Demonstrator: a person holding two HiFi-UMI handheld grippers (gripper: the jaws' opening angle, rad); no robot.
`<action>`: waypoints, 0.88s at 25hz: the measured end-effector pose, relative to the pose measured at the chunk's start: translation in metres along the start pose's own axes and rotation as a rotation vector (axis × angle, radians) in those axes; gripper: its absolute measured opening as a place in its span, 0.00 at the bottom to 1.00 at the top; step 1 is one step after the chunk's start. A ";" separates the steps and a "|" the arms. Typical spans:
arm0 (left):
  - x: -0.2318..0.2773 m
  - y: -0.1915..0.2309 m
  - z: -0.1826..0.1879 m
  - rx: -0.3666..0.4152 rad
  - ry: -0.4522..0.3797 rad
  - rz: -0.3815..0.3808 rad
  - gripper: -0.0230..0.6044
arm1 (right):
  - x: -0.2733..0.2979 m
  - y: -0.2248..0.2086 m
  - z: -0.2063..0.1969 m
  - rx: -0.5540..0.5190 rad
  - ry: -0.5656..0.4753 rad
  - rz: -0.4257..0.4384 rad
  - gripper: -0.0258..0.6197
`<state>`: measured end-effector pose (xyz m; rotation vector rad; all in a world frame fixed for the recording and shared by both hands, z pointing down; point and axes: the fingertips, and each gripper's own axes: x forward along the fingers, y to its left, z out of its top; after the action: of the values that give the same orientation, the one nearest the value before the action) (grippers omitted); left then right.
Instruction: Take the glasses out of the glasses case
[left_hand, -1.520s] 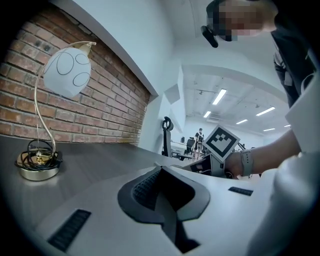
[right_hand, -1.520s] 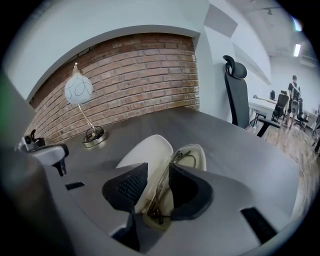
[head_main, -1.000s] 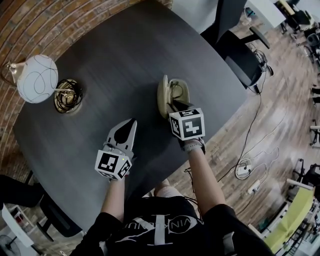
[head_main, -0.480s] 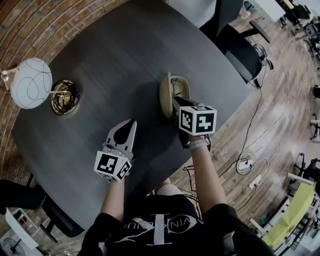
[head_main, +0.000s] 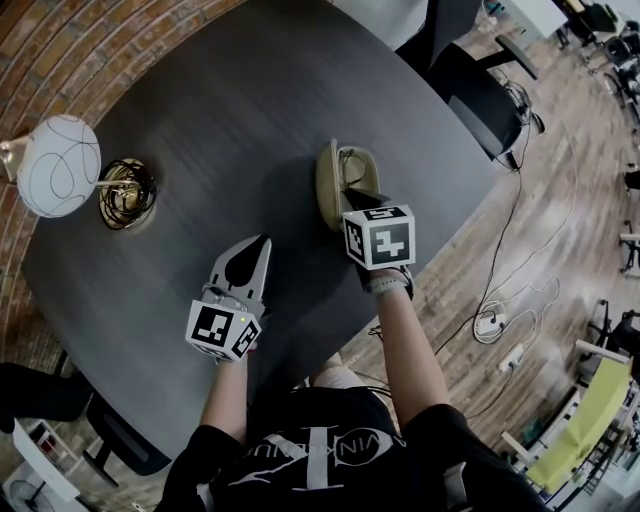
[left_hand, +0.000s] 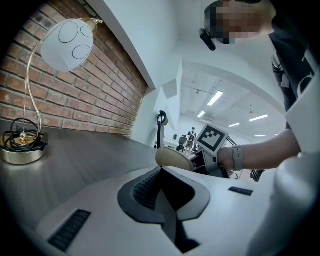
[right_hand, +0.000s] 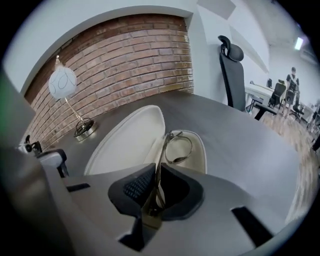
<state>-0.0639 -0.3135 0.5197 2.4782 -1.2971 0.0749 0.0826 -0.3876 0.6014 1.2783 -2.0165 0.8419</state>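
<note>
Two grippers over our dark table (head_main: 230, 110), one clamped.
We pinch the glasses (right_hand: 173, 148) with our right gripper (right_hand: 154, 186), its jaws having just been closing on them, above the open beige glasses case (head_main: 329, 186). Our left gripper (left_hand: 161, 169) is at the case's seven o'clock, jaws together, empty.

A dark table (head_main: 230, 90) bears a lamp (head_main: 58, 165) with a white globe shade; a black cord (head_main: 122, 190) seems coiled on its brass base. A black office chair (head_main: 478, 88) stands at its far edge.
</note>
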 end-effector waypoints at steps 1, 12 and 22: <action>0.000 0.000 0.000 0.000 -0.002 -0.001 0.06 | -0.003 -0.002 0.000 0.025 -0.012 0.003 0.11; -0.006 -0.002 0.007 0.016 -0.010 0.009 0.06 | -0.024 0.001 0.010 0.075 -0.127 0.029 0.10; -0.020 0.000 0.021 0.034 -0.031 0.048 0.06 | -0.045 0.016 0.022 0.099 -0.190 0.095 0.09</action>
<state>-0.0775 -0.3045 0.4962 2.4860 -1.3798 0.0718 0.0804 -0.3748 0.5506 1.3710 -2.2240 0.9039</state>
